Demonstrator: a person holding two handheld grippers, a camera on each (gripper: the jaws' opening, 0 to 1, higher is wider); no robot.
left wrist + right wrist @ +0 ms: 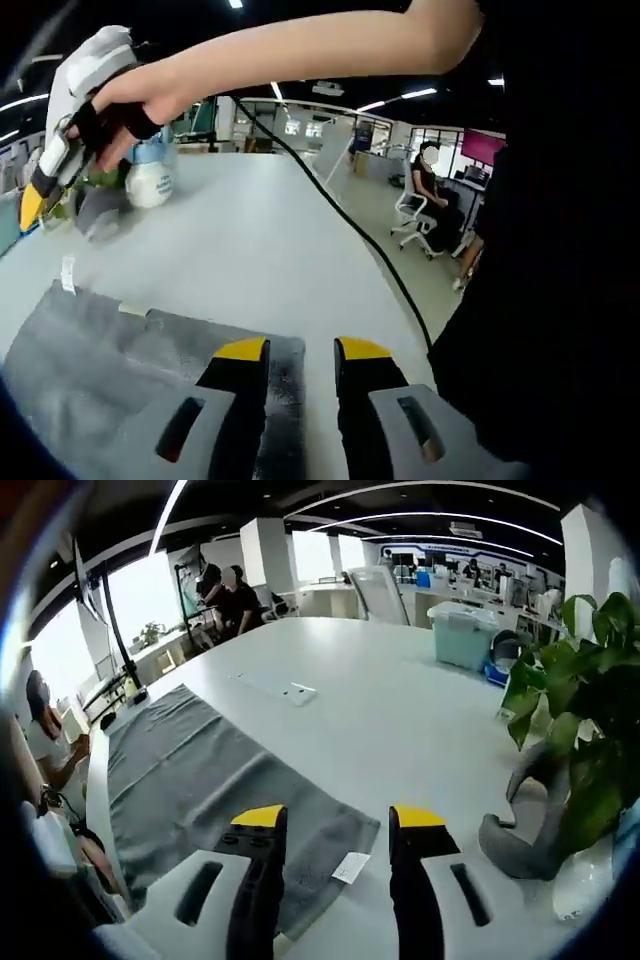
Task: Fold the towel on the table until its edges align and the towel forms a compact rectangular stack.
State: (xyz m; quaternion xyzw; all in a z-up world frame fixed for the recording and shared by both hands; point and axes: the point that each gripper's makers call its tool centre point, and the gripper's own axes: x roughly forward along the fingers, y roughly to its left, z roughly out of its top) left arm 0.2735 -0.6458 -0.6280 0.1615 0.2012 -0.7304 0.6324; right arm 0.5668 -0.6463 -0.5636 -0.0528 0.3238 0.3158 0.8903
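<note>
Left gripper view: at far left, the right claw (30, 205), held in a person's hand (125, 105), hangs above the tabletop (260, 240) near a white pot (150, 183); how far it is open cannot be told from here. Below it the grey towel (90, 360) lies flat on the tabletop, a white tag (68, 272) at its far corner. The left claw (302, 350) rises at the bottom edge, its yellow-tipped jaws parted by a narrow gap and holding nothing, with the towel's edge directly beneath them. A black cable (340, 210) crosses the tabletop to the right, and a seated person (430, 190) is in the office beyond.

Right gripper view: people (225, 595) stand at the far left end of the tabletop (400, 700). The towel (190, 780) stretches along the near left edge, spread in a long strip. The right claw (338, 820) stands wide apart and empty, its left jaw over the towel's corner, a white tag (352, 866) between the jaws. A teal bin (462, 632) sits farther right, then a leafy plant (580, 680) beside a grey object (525, 825).
</note>
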